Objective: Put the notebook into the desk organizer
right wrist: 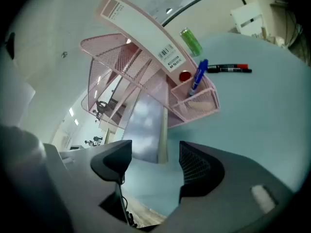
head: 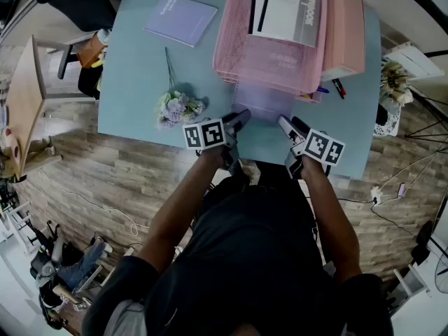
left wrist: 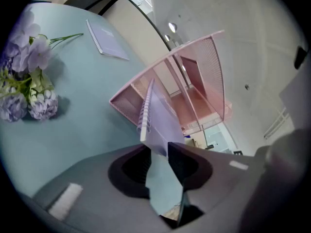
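Note:
A lavender spiral notebook (head: 262,102) lies on the light blue table (head: 133,68) with its far end under the lowest tier of the pink mesh desk organizer (head: 227,54). My left gripper (head: 238,117) is shut on the notebook's near left corner, by the spiral; in the left gripper view the notebook (left wrist: 158,118) runs from between the jaws into the organizer (left wrist: 204,62). My right gripper (head: 287,124) is open at the near right corner. In the right gripper view the notebook (right wrist: 143,125) lies ahead between the spread jaws, touched by neither pad.
A second lavender notebook (head: 180,19) lies at the table's far left, and a bunch of artificial flowers (head: 178,107) sits left of my left gripper. Markers (right wrist: 231,68) lie right of the organizer. A white booklet (head: 287,9) rests on top. The table's front edge is right below the grippers.

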Motion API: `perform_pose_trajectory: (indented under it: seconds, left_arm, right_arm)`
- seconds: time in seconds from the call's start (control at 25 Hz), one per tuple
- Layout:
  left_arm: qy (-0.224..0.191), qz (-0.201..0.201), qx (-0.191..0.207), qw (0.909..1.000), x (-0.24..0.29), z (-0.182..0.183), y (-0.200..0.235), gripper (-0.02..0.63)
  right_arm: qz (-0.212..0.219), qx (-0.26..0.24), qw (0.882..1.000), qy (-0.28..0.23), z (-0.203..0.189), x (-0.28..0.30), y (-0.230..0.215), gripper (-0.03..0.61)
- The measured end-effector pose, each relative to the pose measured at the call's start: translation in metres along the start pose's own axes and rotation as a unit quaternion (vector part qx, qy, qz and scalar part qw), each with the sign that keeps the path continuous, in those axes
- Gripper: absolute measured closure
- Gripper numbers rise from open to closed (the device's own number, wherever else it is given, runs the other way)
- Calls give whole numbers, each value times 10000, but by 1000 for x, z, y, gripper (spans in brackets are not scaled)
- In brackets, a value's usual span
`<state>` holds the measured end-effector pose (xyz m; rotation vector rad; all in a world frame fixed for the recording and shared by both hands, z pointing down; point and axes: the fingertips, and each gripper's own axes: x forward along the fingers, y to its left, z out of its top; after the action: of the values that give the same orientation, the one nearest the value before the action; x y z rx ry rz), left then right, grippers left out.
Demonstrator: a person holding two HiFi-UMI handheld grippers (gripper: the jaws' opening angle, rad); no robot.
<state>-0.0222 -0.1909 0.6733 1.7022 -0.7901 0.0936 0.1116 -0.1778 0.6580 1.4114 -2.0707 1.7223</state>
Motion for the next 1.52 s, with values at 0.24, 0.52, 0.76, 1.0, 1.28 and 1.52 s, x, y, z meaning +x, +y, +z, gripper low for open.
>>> perform_pose_trajectory:
  seconds: [0.24, 0.52, 0.76, 1.0, 1.28, 1.52]
  left_arm:
    - [-106, 44, -4, 9999, 4, 8, 0, 449]
    - [-150, -3, 53, 9999, 10, 25, -2, 468]
    - [-140, -6, -39, 9999, 20, 26, -4, 472]
    - [-144, -55, -81, 9998, 26, 32, -3, 472]
    - [-68, -187, 124, 9997, 29, 36, -7, 471]
    - [-120, 91, 440, 9989, 26, 46, 1, 471]
  right_arm:
    - [266, 202, 9994, -46, -22, 3, 6, 380]
    - [365, 599, 9966, -435, -2, 5, -1, 495]
    - [384, 859, 9944, -481, -1, 14, -2, 446]
    - [404, 1006, 9917, -693, 11, 14, -7, 509]
    - [416, 1071, 9895, -871, 24, 17, -7, 543]
    - [523, 1134, 9891, -776, 30, 24, -2, 546]
